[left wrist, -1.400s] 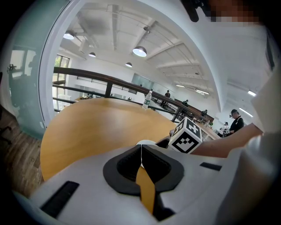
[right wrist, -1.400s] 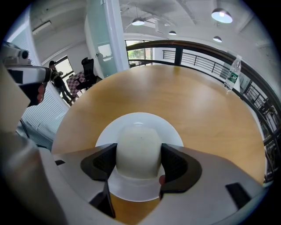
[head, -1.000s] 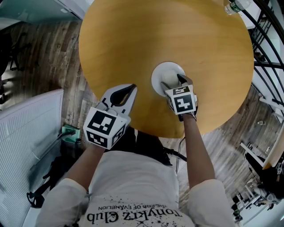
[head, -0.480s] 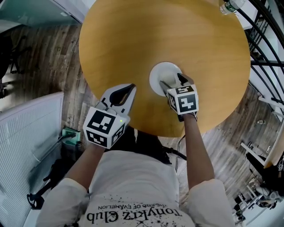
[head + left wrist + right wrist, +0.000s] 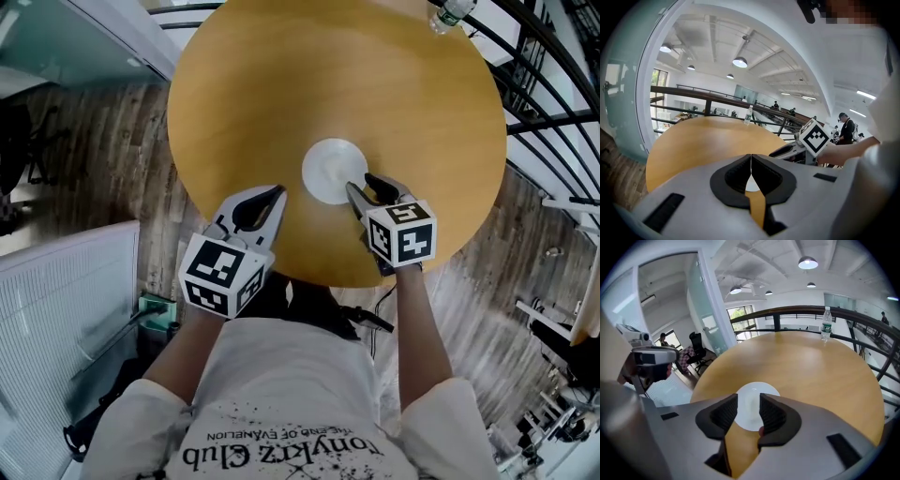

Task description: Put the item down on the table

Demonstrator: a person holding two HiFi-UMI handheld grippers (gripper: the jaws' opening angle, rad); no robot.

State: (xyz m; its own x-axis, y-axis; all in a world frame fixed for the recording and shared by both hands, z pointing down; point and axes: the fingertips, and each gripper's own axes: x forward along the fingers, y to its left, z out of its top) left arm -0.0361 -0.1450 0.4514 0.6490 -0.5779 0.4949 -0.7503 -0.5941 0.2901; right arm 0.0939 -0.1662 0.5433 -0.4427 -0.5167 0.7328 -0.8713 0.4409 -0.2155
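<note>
A white round plate (image 5: 335, 171) lies flat near the middle of the round wooden table (image 5: 281, 84). My right gripper (image 5: 362, 184) hovers just short of the plate's near right rim, open, with nothing between its jaws. In the right gripper view the plate (image 5: 757, 389) shows through the gap of that gripper (image 5: 748, 401), a little beyond the tips. My left gripper (image 5: 276, 193) is shut and empty over the table's near edge, left of the plate. The left gripper view shows its jaws (image 5: 751, 157) meeting tip to tip.
A plastic water bottle (image 5: 448, 13) stands at the table's far right edge, also seen as the bottle (image 5: 826, 323) by a dark railing (image 5: 553, 75). A white slatted panel (image 5: 56, 309) stands on the wooden floor to the left.
The right gripper has let go of the plate and drawn back toward the person. The plate stays flat on the table. The left gripper has barely moved.
</note>
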